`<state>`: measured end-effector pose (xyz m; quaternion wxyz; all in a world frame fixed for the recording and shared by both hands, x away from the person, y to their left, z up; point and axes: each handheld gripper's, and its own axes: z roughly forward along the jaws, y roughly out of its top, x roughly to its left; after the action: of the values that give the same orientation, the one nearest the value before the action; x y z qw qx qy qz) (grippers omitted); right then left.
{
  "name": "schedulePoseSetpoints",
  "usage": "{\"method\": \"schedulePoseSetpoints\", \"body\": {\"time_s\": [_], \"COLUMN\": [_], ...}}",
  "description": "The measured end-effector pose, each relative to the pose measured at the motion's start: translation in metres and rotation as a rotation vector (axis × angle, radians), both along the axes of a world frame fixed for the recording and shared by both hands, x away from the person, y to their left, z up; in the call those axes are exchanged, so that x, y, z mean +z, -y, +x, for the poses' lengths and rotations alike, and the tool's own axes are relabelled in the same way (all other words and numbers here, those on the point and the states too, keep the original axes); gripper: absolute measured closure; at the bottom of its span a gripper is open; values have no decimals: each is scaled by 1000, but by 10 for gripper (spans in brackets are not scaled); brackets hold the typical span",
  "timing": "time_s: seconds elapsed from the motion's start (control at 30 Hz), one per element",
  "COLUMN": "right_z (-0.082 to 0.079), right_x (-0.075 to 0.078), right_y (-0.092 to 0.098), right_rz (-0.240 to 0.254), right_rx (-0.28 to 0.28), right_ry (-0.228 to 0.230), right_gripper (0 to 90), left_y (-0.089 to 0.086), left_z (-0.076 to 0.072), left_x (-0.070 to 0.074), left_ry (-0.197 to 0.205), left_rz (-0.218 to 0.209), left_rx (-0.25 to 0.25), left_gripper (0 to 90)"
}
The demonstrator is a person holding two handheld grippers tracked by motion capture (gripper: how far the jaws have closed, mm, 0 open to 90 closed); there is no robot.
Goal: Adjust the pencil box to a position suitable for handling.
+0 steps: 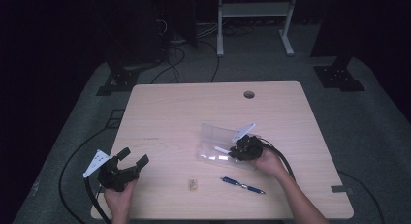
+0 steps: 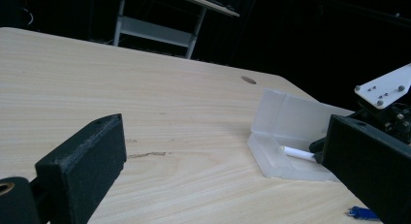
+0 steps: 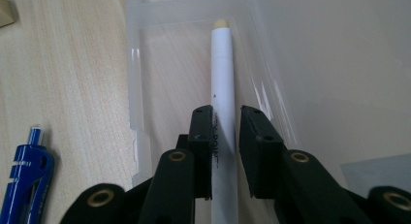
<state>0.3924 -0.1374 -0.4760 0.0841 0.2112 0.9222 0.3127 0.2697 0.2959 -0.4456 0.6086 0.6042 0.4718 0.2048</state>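
While the right gripper reaches into the open clear case, a white pen lies lengthwise on the case floor between its jaws. A thin gap shows on one side of the barrel, so the pads look eased off it, no longer pinching; my guess is the pen has just been set down inside. The case sits right of the table's centre, lid tipped up on its far side, which leaves the tray free for loading from the near side.

Near the left corner, the left gripper rests on the table with jaws spread wide and nothing between them, apparently idle and out of the way.

A blue pen lies on the table near the case, likely next to go in. A small tan eraser-like block sits left of it.

Frosted, thin plastic makes up the case, with a shallow rectangular tray and a hinged lid. The white pen is a smooth matte cylinder with a cream tip. Pale wood grain covers the tabletop, with a round cable hole at the far side.
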Motion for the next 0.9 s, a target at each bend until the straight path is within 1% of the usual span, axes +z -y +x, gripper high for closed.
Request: {"method": "schedulePoseSetpoints", "body": {"time_s": [0.13,0.3,0.37,0.5,0.57,0.67,0.8,0.9], "right_z": [-1,-8,-11,-15,-18,-21,-26,-30], "right_x": [2,9,12,17,19,21,24,26], "right_y": [2,4,5,9,11,14,19,21], "right_rz": [21,44,43,60,75,81,99,105], "right_rx": [-14,-9,-14,-10,-13,-16,-24,-21], "right_ry": [-8,15,27,34,31,16,7,9], "right_gripper": [712,669,654,635,619,585,539,512], "left_y": [0,1,1,1,1,1,1,2], "left_z": [0,0,0,0,0,0,0,0], "left_x": [0,0,0,0,0,0,0,0], "left_ry": [0,0,0,-1,-1,-1,-2,-1], "left_rz": [-2,0,2,1,-2,-1,-3,0], "left_rx": [0,-1,-2,-2,-2,-3,-3,-2], "left_gripper": [12,11,11,11,11,11,12,12]}}
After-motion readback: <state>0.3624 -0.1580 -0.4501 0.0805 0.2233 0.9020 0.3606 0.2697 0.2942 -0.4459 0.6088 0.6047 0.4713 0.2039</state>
